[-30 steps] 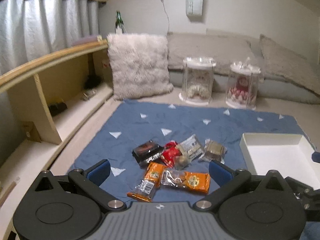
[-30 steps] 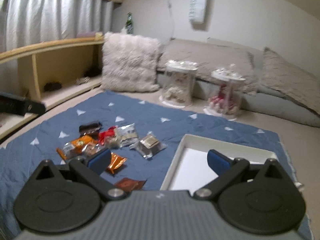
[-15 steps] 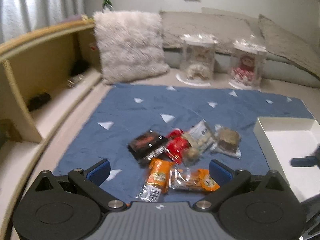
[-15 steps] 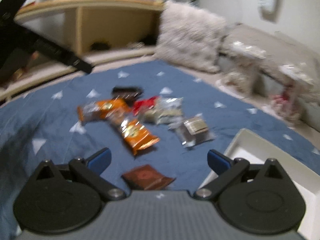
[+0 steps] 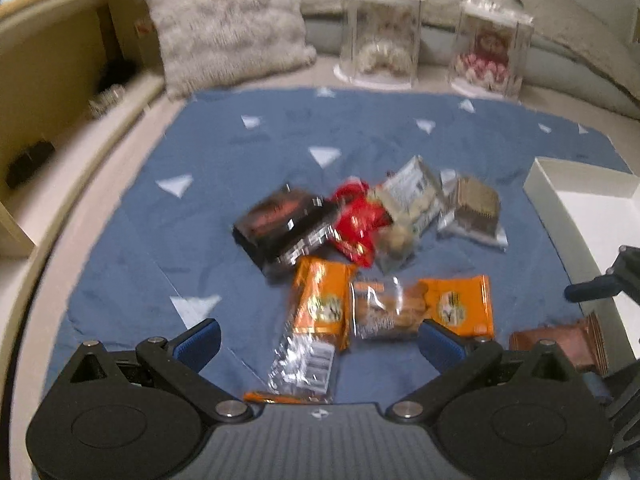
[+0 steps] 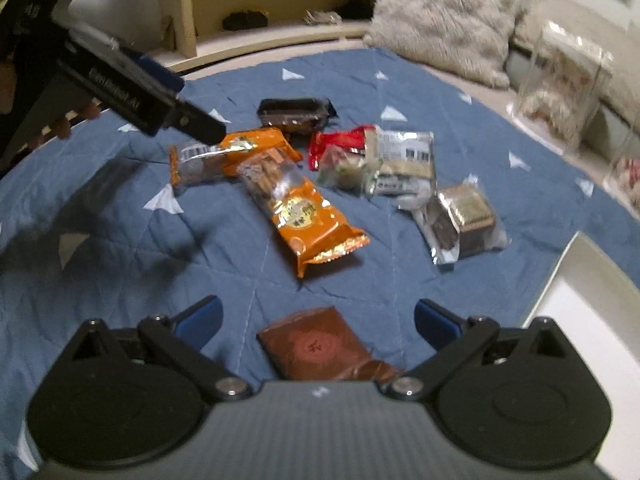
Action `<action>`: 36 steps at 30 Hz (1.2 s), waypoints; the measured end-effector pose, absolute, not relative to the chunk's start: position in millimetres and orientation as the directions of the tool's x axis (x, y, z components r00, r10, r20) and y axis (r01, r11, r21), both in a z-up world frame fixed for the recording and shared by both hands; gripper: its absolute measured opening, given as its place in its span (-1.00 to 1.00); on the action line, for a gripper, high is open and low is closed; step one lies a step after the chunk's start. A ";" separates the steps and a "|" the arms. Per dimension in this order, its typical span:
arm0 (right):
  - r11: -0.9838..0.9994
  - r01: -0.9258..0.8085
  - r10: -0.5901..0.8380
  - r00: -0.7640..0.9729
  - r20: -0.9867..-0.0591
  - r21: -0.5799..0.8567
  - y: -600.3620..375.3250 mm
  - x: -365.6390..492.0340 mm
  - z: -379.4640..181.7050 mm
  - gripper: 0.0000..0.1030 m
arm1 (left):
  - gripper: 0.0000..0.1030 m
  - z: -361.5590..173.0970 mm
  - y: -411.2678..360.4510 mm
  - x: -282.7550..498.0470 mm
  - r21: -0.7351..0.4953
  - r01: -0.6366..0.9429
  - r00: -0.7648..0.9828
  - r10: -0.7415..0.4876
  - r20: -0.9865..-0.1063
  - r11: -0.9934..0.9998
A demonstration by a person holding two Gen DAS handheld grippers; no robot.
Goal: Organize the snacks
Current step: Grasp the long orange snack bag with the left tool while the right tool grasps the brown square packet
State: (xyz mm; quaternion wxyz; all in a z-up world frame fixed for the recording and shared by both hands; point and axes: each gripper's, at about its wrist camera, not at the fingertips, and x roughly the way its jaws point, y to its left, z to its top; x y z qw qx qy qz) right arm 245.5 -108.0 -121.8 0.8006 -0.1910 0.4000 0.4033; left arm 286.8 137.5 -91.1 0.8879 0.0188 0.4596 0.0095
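Both the left gripper point(image 5: 318, 334) and right gripper point(image 6: 316, 318) gape apart over loose snack packets point(image 6: 298, 208), the shallow white rectangular tray point(image 5: 582, 200) at three o'clock holding nothing visible.

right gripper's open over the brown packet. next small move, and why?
Probably lower the right gripper straight down and shut it on the brown packet. Its jaws are open, the packet lies flat on the blue mat between them, apart from the other snacks, and it is the nearest snack to the white tray.
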 end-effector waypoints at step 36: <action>0.504 -0.829 0.260 0.413 -0.873 -0.242 -65.8 201.5 -139.7 0.02 | 0.19 -120.4 144.9 259.4 0.052 0.038 0.381 0.034 -0.924 0.998</action>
